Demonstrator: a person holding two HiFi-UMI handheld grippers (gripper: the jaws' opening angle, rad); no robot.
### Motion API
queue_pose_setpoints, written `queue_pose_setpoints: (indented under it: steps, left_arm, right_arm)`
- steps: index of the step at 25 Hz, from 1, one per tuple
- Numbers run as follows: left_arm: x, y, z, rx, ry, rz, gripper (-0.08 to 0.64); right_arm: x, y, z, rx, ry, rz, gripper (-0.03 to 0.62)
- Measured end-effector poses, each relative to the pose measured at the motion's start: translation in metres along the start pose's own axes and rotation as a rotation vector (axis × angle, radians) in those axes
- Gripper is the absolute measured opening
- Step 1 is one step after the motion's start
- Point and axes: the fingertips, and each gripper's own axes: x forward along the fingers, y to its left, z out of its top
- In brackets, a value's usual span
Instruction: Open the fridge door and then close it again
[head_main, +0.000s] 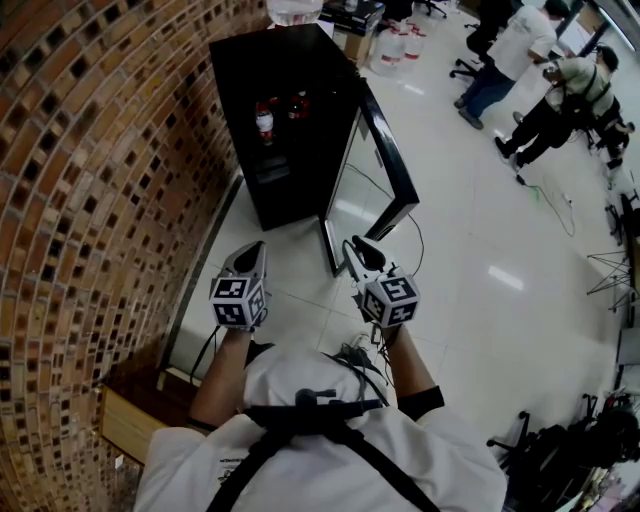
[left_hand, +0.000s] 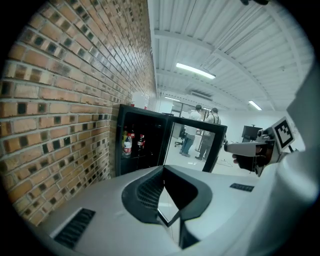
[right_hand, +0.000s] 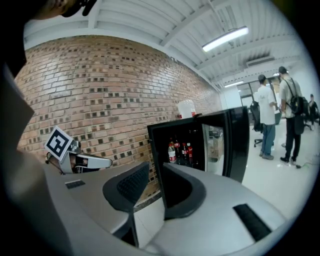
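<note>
The black mini fridge (head_main: 268, 60) stands at the upper centre of the head view against the brick wall (head_main: 100, 150). Its glass-paned door (head_main: 392, 158) is swung open, and bottles (head_main: 264, 122) show inside. Lower down, the right gripper (head_main: 360, 250) has its fingers slightly spread and empty. The left gripper (head_main: 253, 248) has its fingers pressed together.

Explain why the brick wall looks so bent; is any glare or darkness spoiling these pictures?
Head view: the wide lens bows the red-brown brick wall, and the glossy white floor mirrors lamps as bright patches. Left gripper view: the picture's corners go black. Right gripper view: the long white ceiling lamp glares, while the open black fridge is dim inside.
</note>
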Motion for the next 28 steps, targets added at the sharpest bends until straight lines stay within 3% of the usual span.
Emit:
queue_pose_setpoints:
  steps: [6, 13, 20, 28]
  left_arm:
    - [0.017, -0.06, -0.001, 0.083, 0.051, -0.102, 0.002]
    - [0.048, -0.144, -0.014, 0.139, 0.103, -0.259, 0.044]
    - [0.066, -0.194, -0.017, 0.16, 0.098, -0.322, 0.043]
    - [0.071, -0.197, -0.032, 0.12, 0.111, -0.308, 0.043]
  right_arm:
    - [-0.05, -0.046, 0.041, -0.25, -0.012, 0.029, 0.218]
    - [-0.064, -0.099, 0.091, -0.572, 0.024, 0.078, 0.255]
    - [-0.044, -0.117, 0.088, -0.686, 0.119, 0.226, 0.27]
    - [-0.027, -0.12, 0.079, -0.784, 0.186, 0.288, 0.273]
